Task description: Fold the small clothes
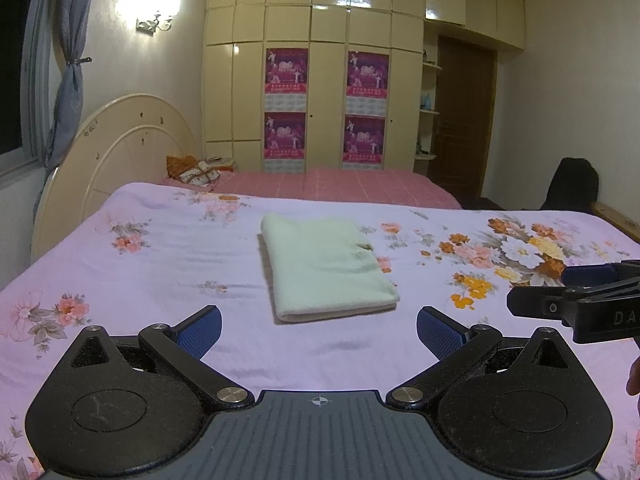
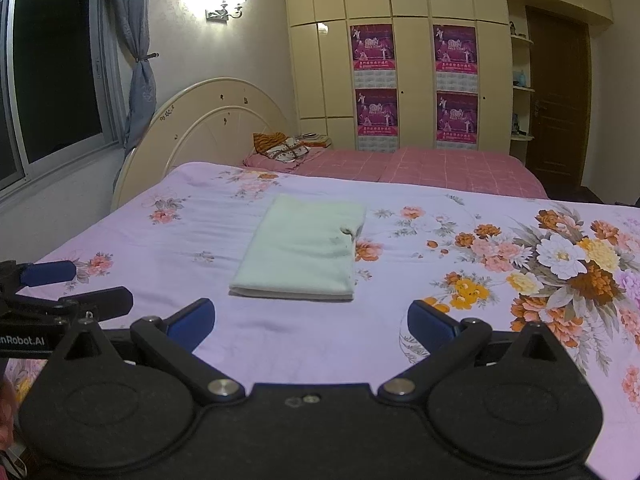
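Pale green terry cloth, folded into a neat rectangle, lies at twelve o'clock on the lilac floral bedsheet. Left gripper and right gripper hover short of it, jaws wide and empty, apparently because folding looks finished.

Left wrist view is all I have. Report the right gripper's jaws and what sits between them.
Observer: The right gripper is open, and only bare bedsheet lies between its fingers.
Operator: Give me the folded cloth's position from that side.
Observer: The folded cloth lies ahead of the right gripper, slightly left of its centre. Nothing is touching it.
Operator: Check my left gripper from there.
Observer: The left gripper shows at the picture's left edge. Its tips stop short of the cloth's near edge.
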A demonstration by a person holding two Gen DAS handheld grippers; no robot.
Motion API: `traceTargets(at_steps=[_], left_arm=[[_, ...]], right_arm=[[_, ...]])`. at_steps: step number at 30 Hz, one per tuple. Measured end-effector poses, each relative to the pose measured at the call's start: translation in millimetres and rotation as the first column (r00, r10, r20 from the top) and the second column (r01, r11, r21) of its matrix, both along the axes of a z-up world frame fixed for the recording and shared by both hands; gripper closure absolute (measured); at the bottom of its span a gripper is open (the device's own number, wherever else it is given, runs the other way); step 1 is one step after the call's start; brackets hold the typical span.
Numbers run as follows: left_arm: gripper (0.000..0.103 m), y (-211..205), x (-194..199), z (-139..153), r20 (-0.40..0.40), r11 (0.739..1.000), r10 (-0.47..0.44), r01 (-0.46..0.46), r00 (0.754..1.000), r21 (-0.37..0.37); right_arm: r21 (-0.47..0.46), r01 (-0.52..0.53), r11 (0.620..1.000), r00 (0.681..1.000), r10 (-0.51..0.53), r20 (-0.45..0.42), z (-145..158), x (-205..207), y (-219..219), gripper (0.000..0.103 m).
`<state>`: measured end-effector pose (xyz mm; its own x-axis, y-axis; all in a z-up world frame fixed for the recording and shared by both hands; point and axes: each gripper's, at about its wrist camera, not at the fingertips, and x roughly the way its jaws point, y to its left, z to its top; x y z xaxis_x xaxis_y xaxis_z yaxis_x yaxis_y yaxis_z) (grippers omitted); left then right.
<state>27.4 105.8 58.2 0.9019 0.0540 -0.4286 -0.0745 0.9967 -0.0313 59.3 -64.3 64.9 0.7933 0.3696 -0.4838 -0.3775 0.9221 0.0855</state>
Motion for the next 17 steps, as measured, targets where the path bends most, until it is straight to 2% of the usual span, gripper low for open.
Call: traceTargets(at_steps=[17], left_arm=[[0.0,-4.0,-2.1,2.3,0.047,1.0,-0.007,0.007,0.999,0.001]], right_arm=[[-0.004,-0.003,1.0,1.0,0.003,-0.002,-2.2,2.0,-2.5,0.001]])
